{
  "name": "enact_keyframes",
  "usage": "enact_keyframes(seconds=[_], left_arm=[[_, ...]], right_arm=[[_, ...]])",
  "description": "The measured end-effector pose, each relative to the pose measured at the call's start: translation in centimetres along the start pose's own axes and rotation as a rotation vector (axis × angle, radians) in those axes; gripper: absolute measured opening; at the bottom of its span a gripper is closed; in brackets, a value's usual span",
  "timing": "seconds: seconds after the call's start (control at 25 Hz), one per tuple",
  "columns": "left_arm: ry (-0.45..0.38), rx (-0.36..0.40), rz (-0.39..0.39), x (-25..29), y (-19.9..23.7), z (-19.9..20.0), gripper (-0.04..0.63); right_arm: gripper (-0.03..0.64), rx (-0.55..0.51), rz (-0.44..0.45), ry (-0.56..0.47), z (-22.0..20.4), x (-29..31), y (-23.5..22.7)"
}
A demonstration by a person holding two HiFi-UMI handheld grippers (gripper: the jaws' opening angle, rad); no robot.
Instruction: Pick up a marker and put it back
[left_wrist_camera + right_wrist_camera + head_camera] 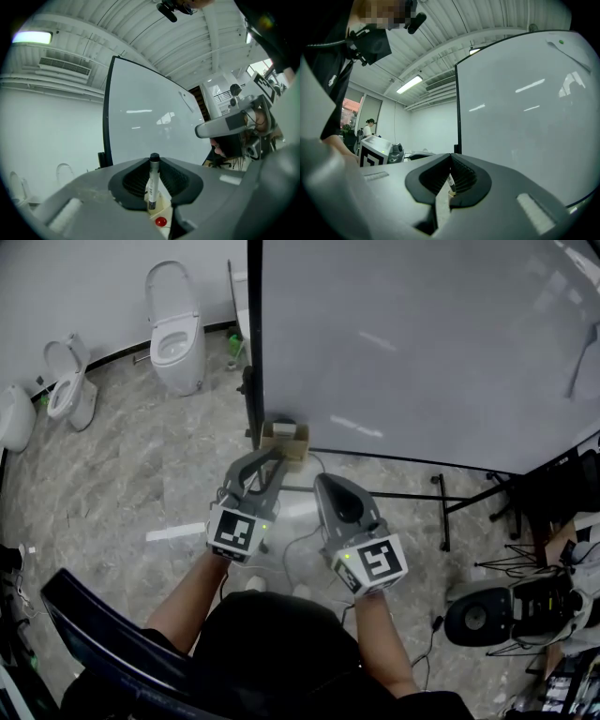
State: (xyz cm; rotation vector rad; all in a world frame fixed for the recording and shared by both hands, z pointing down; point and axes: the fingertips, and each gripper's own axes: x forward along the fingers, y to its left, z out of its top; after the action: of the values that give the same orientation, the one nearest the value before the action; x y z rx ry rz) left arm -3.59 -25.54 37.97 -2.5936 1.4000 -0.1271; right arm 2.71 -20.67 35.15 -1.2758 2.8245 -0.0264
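Note:
A white marker [152, 186] with a black cap stands upright between the jaws of my left gripper [154, 161], which is shut on it. In the head view the left gripper [274, 458] is held level in front of the whiteboard [422, 343], close to its left edge. The marker itself is too small to make out there. My right gripper [324, 483] is beside it on the right, its jaws meeting at the tip. In the right gripper view the right gripper [451, 157] looks shut, and only a thin pale sliver shows low in the slit.
A small cardboard box [286, 439] sits on the floor at the whiteboard's foot. White toilets [176, 334] stand along the far left wall. Cables and the board's stand legs [450, 502] cross the marble floor. A round black device [476, 617] and other gear lie at the right.

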Motion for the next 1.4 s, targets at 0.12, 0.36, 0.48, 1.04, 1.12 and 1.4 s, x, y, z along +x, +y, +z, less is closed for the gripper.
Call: enact_keyframes(seconds=[0.12,0.36,0.48,1.04,1.12,1.4], left_arm=[[-0.004,0.001,0.016,-1.1,0.2,0.2,0.071],[-0.005,0.001,0.052,-3.1,1.1,0.3,0.071],[-0.003,0.002,0.066,-3.3,1.8,0.7,0.071],[-0.018,-0.008,0.123,-6.3,3.7,1.1,0.069],[-0.027,-0.004,0.127,-6.4,3.8,1.4,0.069],[-0.041,-0.014,0.107,-6.4,3.6,1.8,0.069]], right_arm=[[0.009,-0.002,0.008,-0.005,0.1,-0.2,0.5],[0.008,-0.01,0.01,-0.018,0.5,-0.4,0.9],[0.009,-0.011,0.008,-0.024,1.0,-0.2,0.3],[0.008,-0.02,0.003,-0.027,1.1,-0.2,0.5],[0.008,-0.02,0.001,-0.028,1.0,-0.2,0.6],[0.009,-0.024,-0.006,-0.029,1.2,-0.4,0.7]])
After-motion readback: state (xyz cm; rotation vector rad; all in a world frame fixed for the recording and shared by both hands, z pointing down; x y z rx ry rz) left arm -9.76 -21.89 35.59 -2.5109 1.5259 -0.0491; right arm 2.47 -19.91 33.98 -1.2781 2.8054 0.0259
